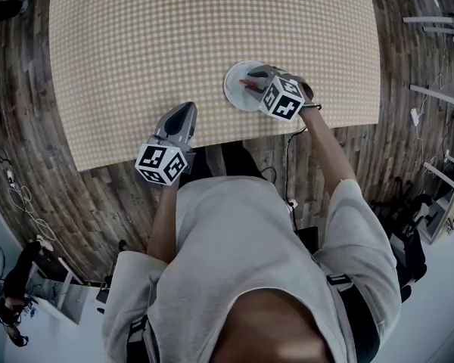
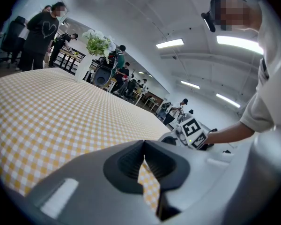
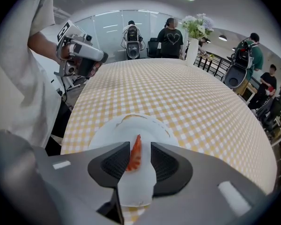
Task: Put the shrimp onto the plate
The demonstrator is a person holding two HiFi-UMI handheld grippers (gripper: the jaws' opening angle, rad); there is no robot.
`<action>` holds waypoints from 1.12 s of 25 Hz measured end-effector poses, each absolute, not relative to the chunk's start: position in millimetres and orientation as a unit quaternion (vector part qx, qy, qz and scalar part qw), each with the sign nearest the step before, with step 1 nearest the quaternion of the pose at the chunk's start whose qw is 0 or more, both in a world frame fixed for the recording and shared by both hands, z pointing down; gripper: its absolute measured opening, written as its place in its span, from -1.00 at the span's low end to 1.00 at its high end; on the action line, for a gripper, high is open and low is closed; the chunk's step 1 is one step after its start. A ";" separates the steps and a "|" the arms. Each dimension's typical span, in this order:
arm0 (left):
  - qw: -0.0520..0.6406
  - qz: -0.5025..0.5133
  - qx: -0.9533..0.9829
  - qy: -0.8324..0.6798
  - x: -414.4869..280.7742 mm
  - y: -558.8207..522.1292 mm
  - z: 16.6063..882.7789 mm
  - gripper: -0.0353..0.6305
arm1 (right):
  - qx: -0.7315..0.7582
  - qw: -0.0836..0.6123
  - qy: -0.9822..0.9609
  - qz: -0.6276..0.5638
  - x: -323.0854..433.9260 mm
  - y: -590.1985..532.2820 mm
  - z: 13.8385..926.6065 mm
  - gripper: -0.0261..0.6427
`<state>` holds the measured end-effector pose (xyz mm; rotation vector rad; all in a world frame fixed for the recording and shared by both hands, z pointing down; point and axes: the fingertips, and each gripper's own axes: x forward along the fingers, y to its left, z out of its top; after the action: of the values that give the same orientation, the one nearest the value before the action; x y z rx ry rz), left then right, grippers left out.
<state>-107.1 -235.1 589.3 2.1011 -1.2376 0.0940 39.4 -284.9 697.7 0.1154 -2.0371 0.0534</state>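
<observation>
The red shrimp [image 3: 136, 156] lies on the white plate [image 3: 107, 131] between the wide-open jaws of the right gripper [image 3: 139, 146] (the left gripper [image 2: 144, 146] is closed, empty); it looks light, soft and slippery, so pinch its thick middle gently.

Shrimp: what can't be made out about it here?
Head view: shrimp mostly covered by right tongs.
Right gripper view: its underside against the plate is hidden; resting or leaning unclear.
Left gripper view: shrimp hidden behind right tongs; too small.
</observation>
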 end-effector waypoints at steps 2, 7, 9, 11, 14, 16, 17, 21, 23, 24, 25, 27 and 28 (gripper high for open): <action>0.344 0.036 0.809 -0.476 -107.6 -235.2 589.8 -0.87 | 0.051 0.517 -0.854 0.029 37.6 -284.9 695.6 -0.49; 0.340 0.040 0.815 -0.468 -100.6 -236.3 588.1 -0.87 | 0.080 0.486 -0.869 0.044 32.5 -293.0 681.5 -0.49; 0.338 0.040 0.817 -0.466 -96.9 -236.6 585.7 -0.87 | 0.090 0.480 -0.872 0.028 33.4 -295.8 674.3 -0.63; 0.336 0.041 0.819 -0.464 -94.9 -237.2 582.9 -0.87 | 0.107 0.473 -0.874 0.015 35.3 -297.2 667.3 -0.72; 0.332 0.043 0.822 -0.461 -93.6 -240.1 579.3 -0.87 | 0.131 0.463 -0.877 0.013 38.7 -295.7 663.4 -0.86; 0.327 0.045 0.825 -0.459 -91.6 -242.1 576.6 -0.87 | 0.138 0.460 -0.877 0.017 42.2 -291.8 663.5 -0.92; 0.325 0.047 0.826 -0.458 -89.9 -242.3 575.5 -0.87 | 0.142 0.459 -0.877 0.019 44.7 -289.4 663.8 -0.92; 0.317 0.055 0.830 -0.456 -76.0 -238.5 575.3 -0.87 | 0.161 0.444 -0.881 0.033 59.7 -280.9 662.7 -0.92; 0.314 0.057 0.831 -0.456 -69.3 -237.9 574.5 -0.87 | 0.173 0.435 -0.883 0.037 66.1 -279.7 659.4 -0.92; 0.311 0.057 0.832 -0.455 -66.0 -238.2 573.1 -0.87 | 0.180 0.431 -0.884 0.036 68.8 -279.8 656.6 -0.92; 0.308 0.057 0.834 -0.453 -62.1 -238.9 570.9 -0.87 | 0.187 0.426 -0.885 0.034 71.6 -280.6 652.6 -0.92; 0.297 0.057 0.840 -0.450 -53.0 -241.0 562.8 -0.87 | 0.209 0.411 -0.887 0.028 78.4 -284.4 639.8 -0.92; 0.290 0.057 0.843 -0.449 -49.0 -242.3 557.2 -0.87 | 0.223 0.399 -0.889 0.027 81.8 -287.7 631.2 -0.92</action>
<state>-49.0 -242.3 557.2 2.2488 -1.1978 0.1518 81.8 -287.7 631.2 0.5654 -2.2503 0.0677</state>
